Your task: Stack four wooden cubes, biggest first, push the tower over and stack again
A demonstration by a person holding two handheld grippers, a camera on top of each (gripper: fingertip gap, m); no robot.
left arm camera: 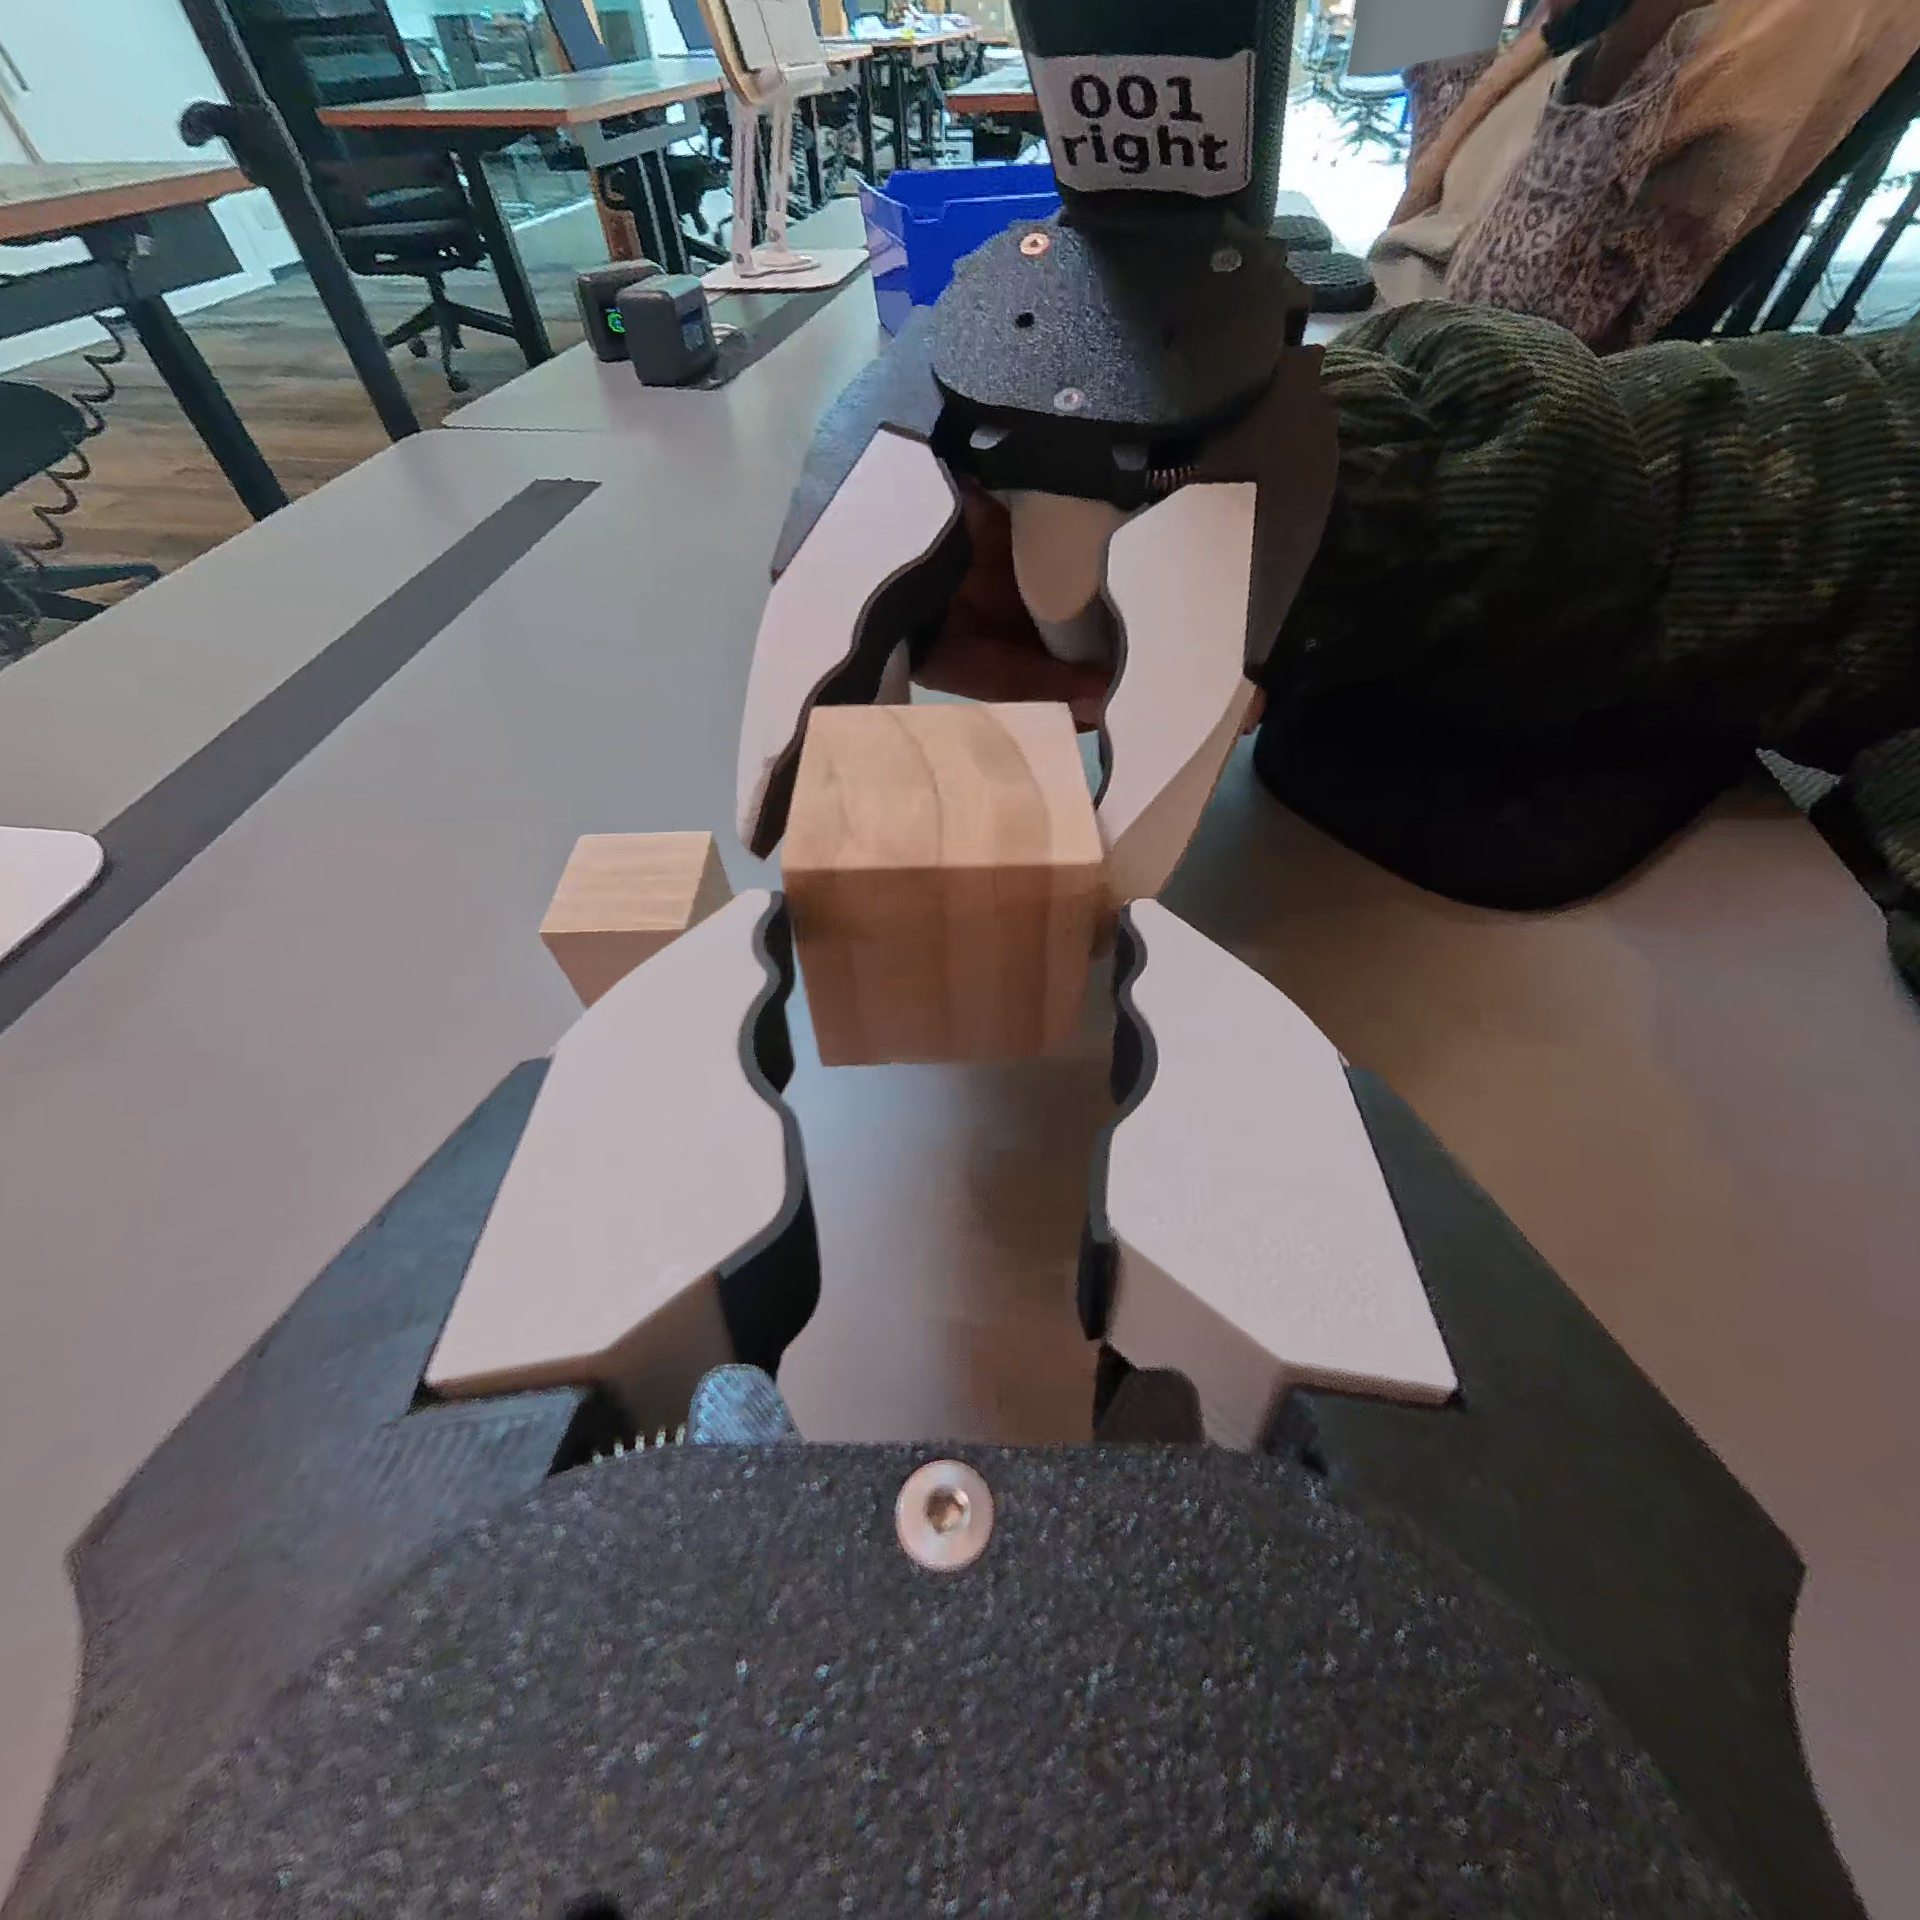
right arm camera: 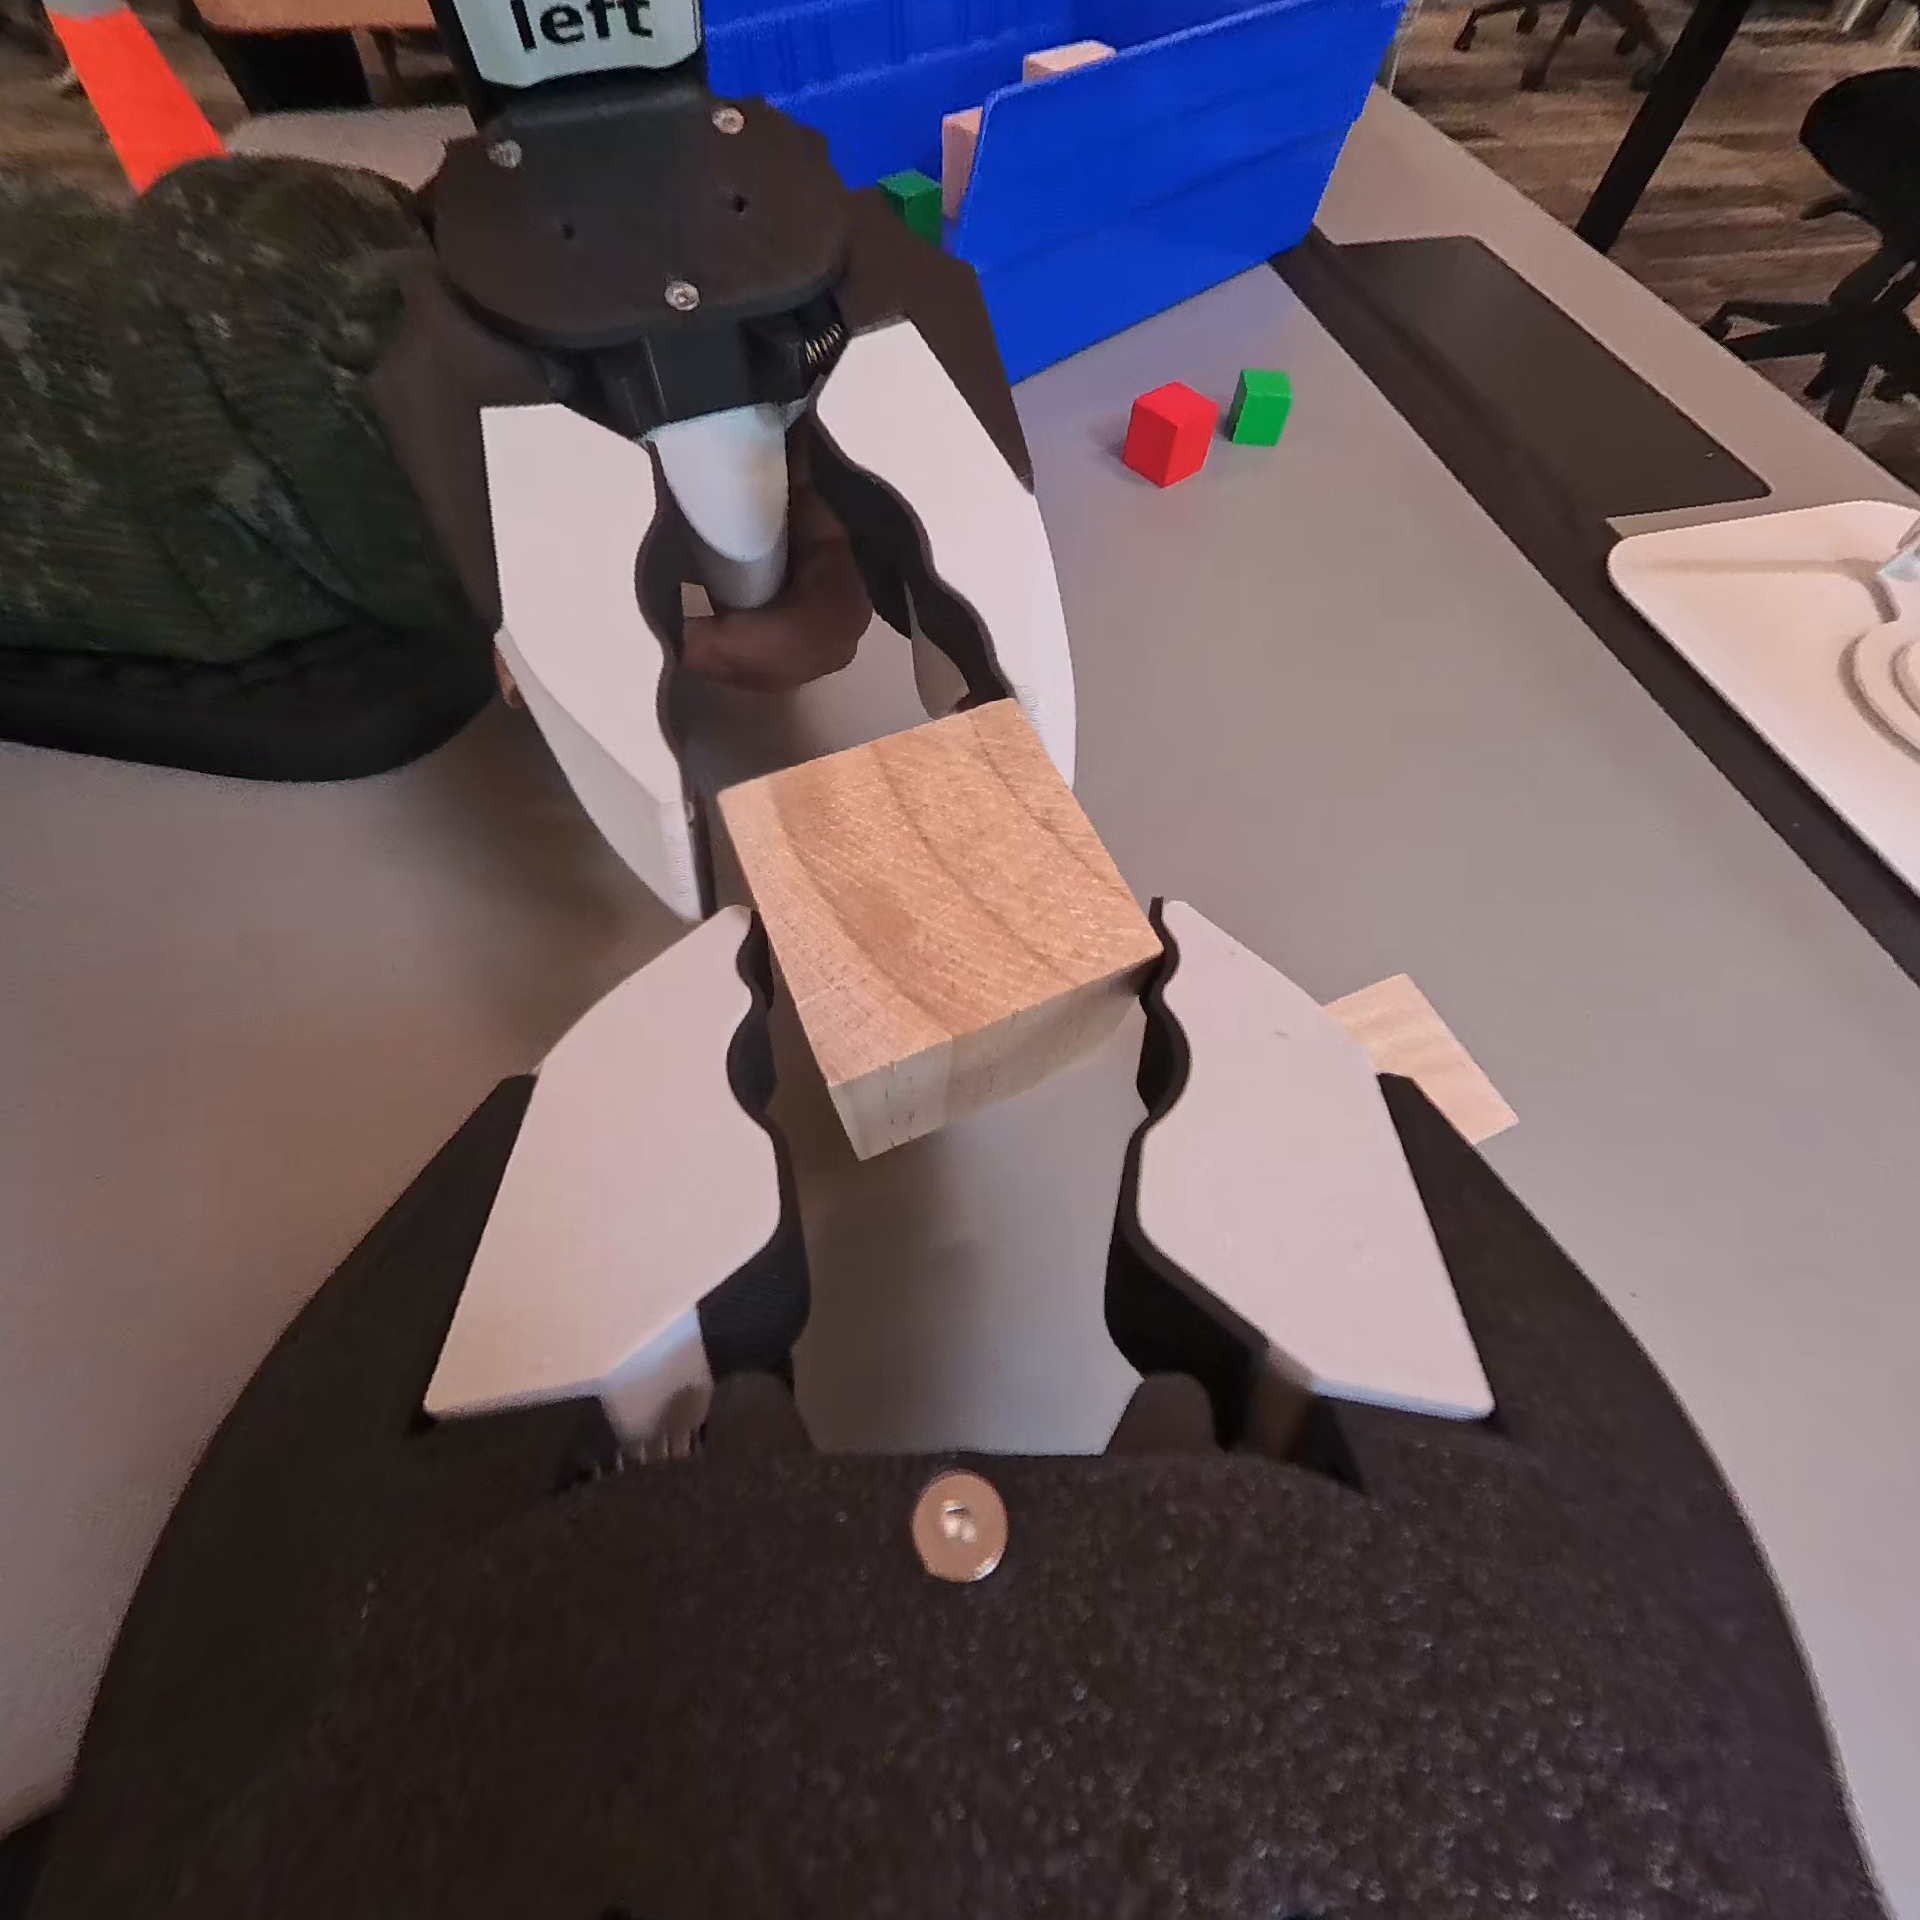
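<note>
1. The grey table [right arm camera: 1351,779] carries everything. A dark strip runs along its length towards the far edge.
2. A blue bin [right arm camera: 1143,177] stands at the far edge in the right wrist view. A white tray [right arm camera: 1766,644] lies at the right edge.
3. A person's green ribbed sleeve [left arm camera: 1558,571] rests on the table behind the right gripper.
4. The right gripper [right arm camera: 956,935] is clamped on a wooden block [right arm camera: 935,894]. The block sits skewed in it, gripped only at the fingertips, one pad on a corner edge rather than flat on a face. I judge that a weak hold, one that could let the block twist.
5. The left gripper [left arm camera: 951,925] faces it from the opposite side. Its pads lie against the block's two side faces, again near the tips, so it too grips the block. These faces sit squarer to its pads.
6. The block itself appears raised clear of the table's middle, between the two grippers.
7. A smaller wooden block [left arm camera: 634,894] stands on the table just beside the grippers.
8. A red cube [right arm camera: 1169,431] and a green cube [right arm camera: 1259,407] sit close together near the bin.
</note>
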